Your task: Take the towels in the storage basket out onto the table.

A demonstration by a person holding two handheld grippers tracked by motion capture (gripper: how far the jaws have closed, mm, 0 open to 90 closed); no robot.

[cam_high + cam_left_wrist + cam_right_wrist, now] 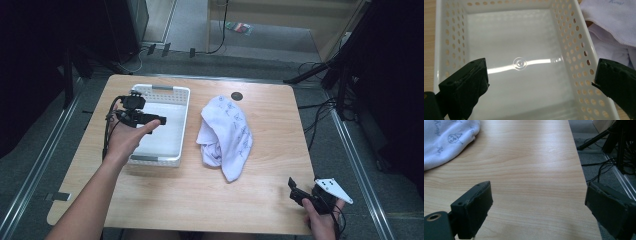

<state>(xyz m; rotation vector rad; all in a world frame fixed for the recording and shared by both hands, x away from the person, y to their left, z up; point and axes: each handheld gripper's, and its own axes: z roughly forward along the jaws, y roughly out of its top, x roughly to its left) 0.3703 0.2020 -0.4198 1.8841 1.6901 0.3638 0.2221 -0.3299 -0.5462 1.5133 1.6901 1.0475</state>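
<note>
Left gripper point(141, 118) hangs wide open and empty over the basket point(183, 125); right gripper point(303, 194) is open, empty too. Probably grab the cloth point(227, 134) beside it by a bunched fold.

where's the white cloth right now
In the high view the white cloth lies crumpled near the middle of the wooden table, just right of the white basket and below a small dark disc.

The left forearm reaches forward from the bottom edge, its hand point(126, 137) holding the left gripper point(145, 118) raised, fingers point(464, 86) spread wide apart with nothing between them. The right hand point(322, 222) sits low at the near right corner, gripping the right gripper point(295, 189), its fingers point(472, 208) likewise parted and empty.
</note>
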